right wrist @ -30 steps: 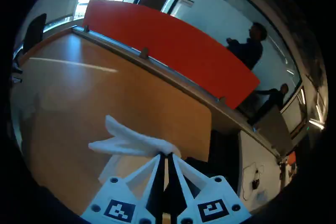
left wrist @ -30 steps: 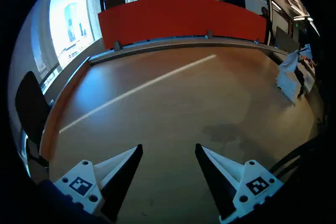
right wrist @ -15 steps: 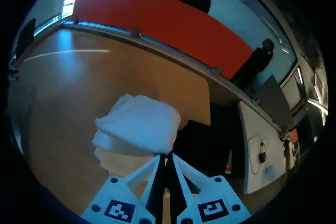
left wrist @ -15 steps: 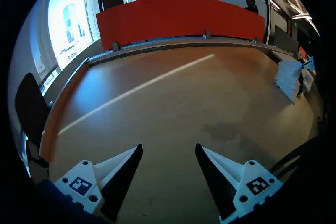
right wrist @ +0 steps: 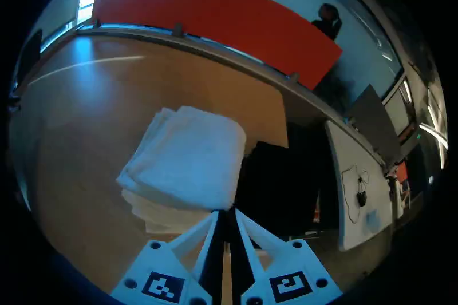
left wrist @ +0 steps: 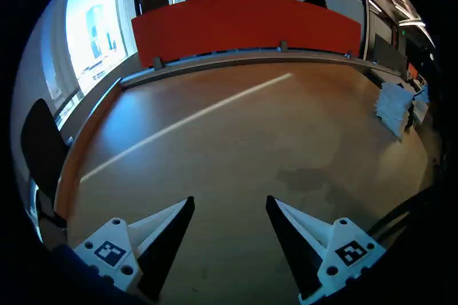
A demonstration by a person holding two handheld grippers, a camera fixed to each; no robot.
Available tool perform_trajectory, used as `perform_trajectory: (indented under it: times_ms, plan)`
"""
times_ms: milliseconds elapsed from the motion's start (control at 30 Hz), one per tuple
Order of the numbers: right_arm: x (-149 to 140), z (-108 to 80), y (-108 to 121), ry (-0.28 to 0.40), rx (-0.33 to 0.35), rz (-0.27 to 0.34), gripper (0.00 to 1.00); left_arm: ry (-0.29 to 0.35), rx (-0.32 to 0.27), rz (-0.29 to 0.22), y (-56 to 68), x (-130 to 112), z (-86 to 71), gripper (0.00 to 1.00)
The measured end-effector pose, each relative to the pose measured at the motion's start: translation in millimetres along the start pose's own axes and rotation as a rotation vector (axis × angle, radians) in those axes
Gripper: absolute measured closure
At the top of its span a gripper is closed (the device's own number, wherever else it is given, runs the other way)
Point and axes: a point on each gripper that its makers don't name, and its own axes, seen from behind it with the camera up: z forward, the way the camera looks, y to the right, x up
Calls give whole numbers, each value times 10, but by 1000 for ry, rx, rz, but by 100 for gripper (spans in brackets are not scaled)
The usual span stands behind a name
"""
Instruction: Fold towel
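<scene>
The right gripper (right wrist: 224,214), pinched shut on the top towel (right wrist: 189,156), could tug the pile (right wrist: 143,213) off the tabletop's (right wrist: 74,110) edge; the left gripper (left wrist: 229,198) gapes open, empty.

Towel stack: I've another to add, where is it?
Right gripper view: the towel stack sits on the wooden table by its right edge, just ahead of the right gripper.
</scene>
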Motion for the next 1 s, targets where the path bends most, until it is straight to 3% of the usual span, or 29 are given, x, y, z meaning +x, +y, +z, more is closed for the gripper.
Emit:
perform_trajectory:
  times_ms: [100, 300, 567, 1000]
  plan:
    - [-68, 30, 19, -16, -14, 10, 93, 0, 1, -1, -7, -2, -2, 8]
    - [-158, 76, 67, -38, -45, 19, 59, -1, 4, -1, -21, -16, -17, 7]
    - [-202, 62, 137, -45, -77, 16, 35, 2, 2, 0, -15, -4, -17, 7]
    - [-287, -5, 231, -65, -113, 21, 34, 8, 0, -1, -28, 21, -20, 7]
